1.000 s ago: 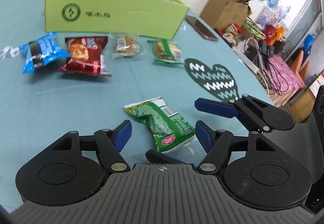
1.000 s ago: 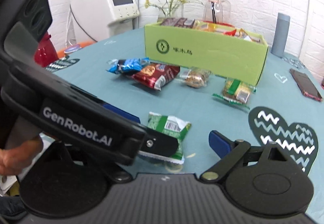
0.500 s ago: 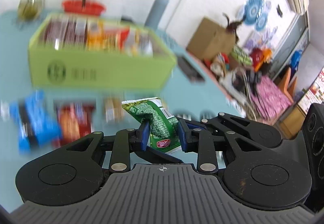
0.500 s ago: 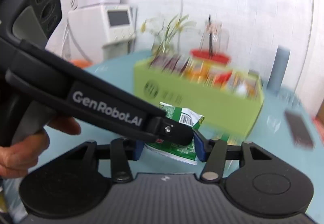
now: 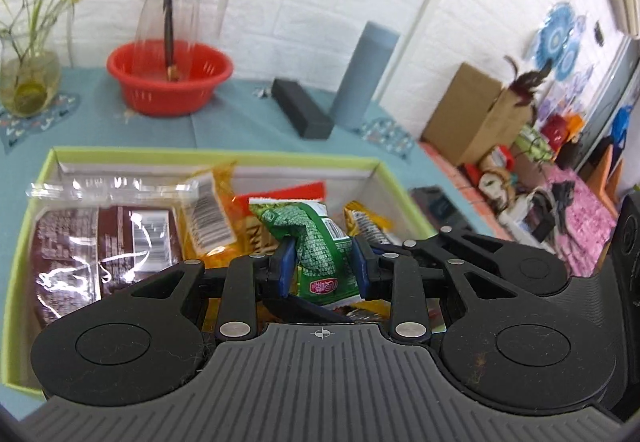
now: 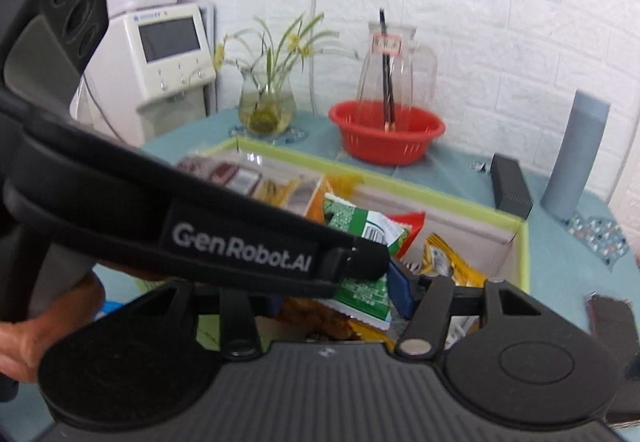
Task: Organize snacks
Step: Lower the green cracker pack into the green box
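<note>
Left gripper (image 5: 320,266) clamps one green packet (image 5: 316,242) over one box (image 5: 24,226). Right gripper (image 6: 336,294) jaws, just widening, flank it; contact unclear. One basket (image 5: 170,82) behind.

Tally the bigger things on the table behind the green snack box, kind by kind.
Glass vase with plant: 1
Red basket: 1
Glass pitcher: 1
Black box: 1
Grey-blue cylinder: 1
Total: 5

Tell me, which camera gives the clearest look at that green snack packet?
The left wrist view: the green snack packet stands almost whole between the left claw's blue pads, above the green box. In the right wrist view, the other tool's black arm crosses the packet, hiding its middle.
</note>
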`<state>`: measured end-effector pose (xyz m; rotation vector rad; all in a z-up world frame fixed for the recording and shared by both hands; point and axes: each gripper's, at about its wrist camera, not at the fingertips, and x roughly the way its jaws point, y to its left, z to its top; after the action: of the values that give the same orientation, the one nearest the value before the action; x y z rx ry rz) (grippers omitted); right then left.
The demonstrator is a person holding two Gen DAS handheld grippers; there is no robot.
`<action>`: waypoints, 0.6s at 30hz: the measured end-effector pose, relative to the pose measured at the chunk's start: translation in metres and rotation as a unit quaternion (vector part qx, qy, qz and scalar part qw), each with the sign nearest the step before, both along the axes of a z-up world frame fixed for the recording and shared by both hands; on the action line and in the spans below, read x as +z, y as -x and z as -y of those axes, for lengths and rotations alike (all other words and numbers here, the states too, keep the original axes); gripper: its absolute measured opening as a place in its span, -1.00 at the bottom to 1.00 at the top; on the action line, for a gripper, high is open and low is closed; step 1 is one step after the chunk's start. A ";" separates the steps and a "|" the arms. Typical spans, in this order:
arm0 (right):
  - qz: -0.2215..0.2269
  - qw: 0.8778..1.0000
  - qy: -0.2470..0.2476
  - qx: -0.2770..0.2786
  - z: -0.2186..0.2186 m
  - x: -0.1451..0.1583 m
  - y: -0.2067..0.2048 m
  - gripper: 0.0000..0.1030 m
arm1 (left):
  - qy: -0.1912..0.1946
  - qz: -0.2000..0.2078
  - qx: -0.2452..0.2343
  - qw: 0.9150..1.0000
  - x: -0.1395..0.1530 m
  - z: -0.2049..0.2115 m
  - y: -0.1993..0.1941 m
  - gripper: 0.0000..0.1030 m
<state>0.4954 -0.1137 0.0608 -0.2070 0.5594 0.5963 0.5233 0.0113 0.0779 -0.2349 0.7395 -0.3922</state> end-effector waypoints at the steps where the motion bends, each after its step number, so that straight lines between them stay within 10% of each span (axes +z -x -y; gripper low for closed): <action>1: -0.001 1.000 -0.008 -0.003 0.001 -0.004 -0.003 0.31 | 0.002 0.000 0.001 1.000 -0.005 -0.001 -0.001 -0.69; 12: 0.095 0.994 -0.049 -0.026 0.047 0.049 0.089 0.81 | 0.028 0.097 0.002 0.995 0.050 -0.016 0.084 0.03; 18: 0.013 0.996 -0.047 -0.068 0.082 -0.004 0.133 0.82 | 0.038 0.045 -0.031 0.998 0.013 0.007 0.134 0.13</action>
<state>0.3619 -0.1952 0.0570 -0.0874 0.5150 0.4847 0.3895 0.0039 0.0912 -0.2639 0.6453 -0.4873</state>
